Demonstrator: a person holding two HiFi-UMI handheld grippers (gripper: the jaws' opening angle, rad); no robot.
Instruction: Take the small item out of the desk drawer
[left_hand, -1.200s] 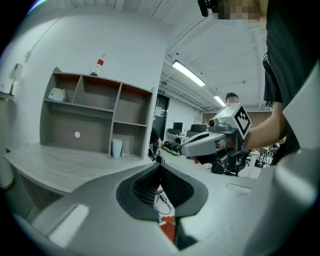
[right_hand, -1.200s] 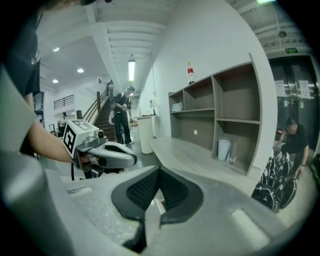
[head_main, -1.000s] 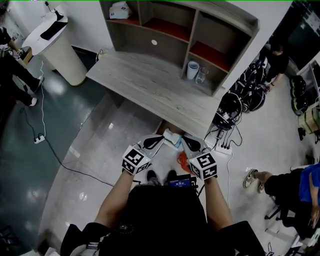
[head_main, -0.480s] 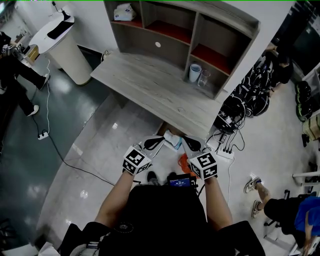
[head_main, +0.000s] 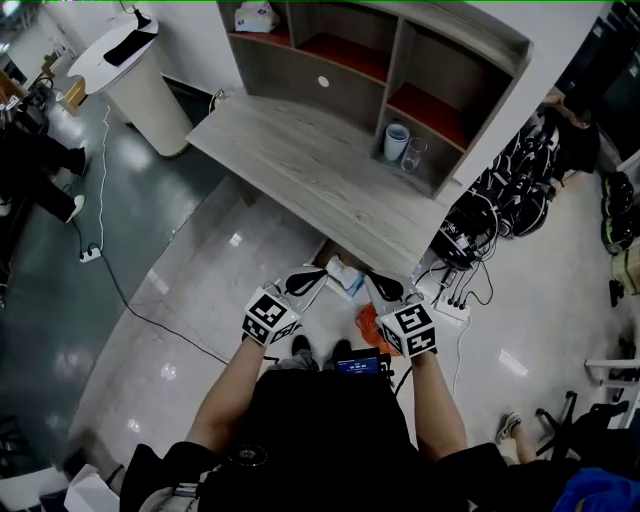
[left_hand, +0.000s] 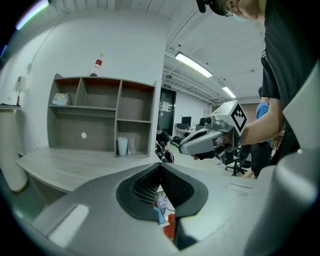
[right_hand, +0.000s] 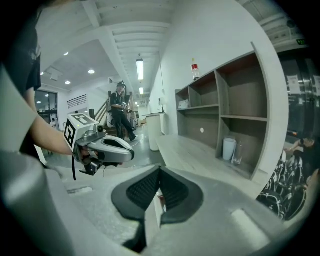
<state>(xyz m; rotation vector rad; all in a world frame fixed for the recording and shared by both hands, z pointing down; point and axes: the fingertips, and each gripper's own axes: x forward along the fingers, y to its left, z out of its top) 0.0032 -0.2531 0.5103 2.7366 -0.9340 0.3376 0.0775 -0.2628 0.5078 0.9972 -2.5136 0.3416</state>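
Grey wood-grain surface (head_main: 320, 170) with a shelf unit (head_main: 470, 60) along its back edge. The person stands on the glossy floor off the front right corner, both arms pulled in close to the body.

Left claw (head_main: 318, 274): jaws pressed together, nothing between them. Right claw (head_main: 372, 279): jaws also pressed together, empty. Both are held side by side in the air, clear of the surface, tips angled toward each other.

Containers:
- Lower right compartment: a pale cup (head_main: 397, 141) upright, with a clear glass (head_main: 414, 152) just beside it on the right. Contents of either cannot be told.
- Top left compartment: a white tissue pack (head_main: 257, 15).
- Middle compartment: closed by a panel with a round hole (head_main: 323, 80).
- On top of the unit: a red-capped bottle (left_hand: 97, 66).

The main part of the surface carries nothing.

On the floor below the front edge sit a blue-white pack (head_main: 345, 275) and an orange thing (head_main: 368, 322), with a white power strip (head_main: 452, 305) beside them. A round white stand (head_main: 140, 80) is off the left end.

The drawer and the small item cannot be made out in any view.
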